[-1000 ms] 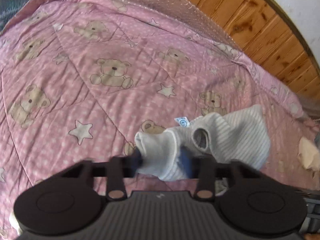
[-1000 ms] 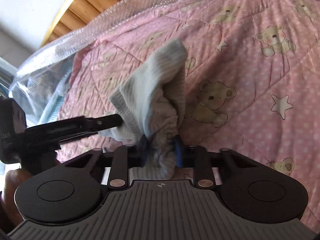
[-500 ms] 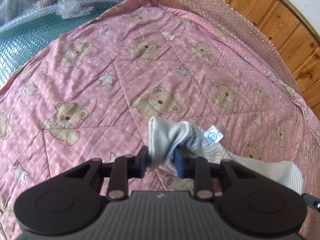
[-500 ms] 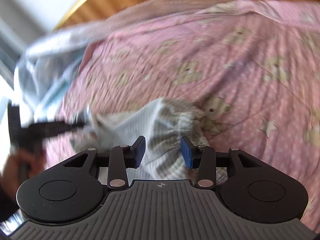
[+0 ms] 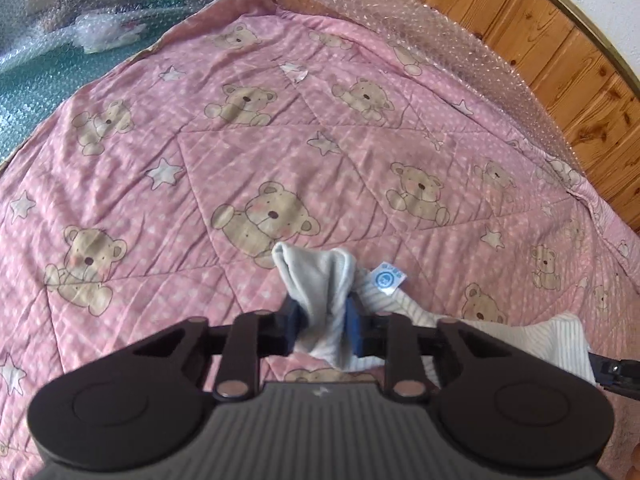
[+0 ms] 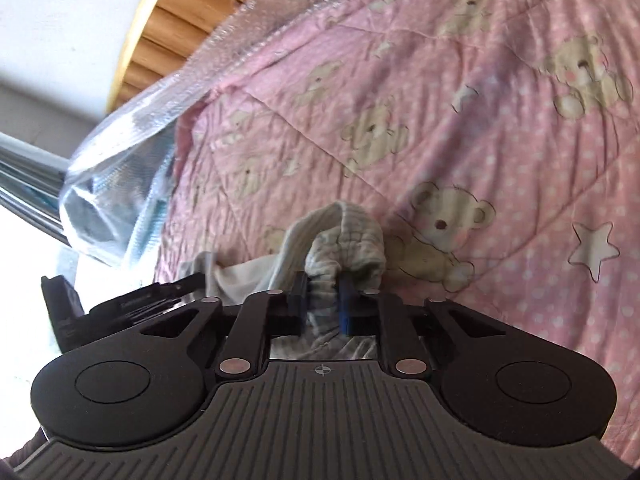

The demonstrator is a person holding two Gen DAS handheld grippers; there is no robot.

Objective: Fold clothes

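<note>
Left gripper [image 5: 323, 322] and right gripper [image 6: 323, 302] each clamp the striped garment [image 5: 320, 280] — above the quilt [image 5: 200, 160].

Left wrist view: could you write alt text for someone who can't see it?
The left gripper pinches a bunched fold of a pale grey striped garment between its blue-padded fingers, above a pink quilt printed with teddy bears and stars. The garment trails right, showing a small blue tag; bubble wrap and wood panelling lie beyond.

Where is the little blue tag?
In the left wrist view the tag sticks up from the striped garment, just right of the left gripper, over the pink teddy quilt.
</note>
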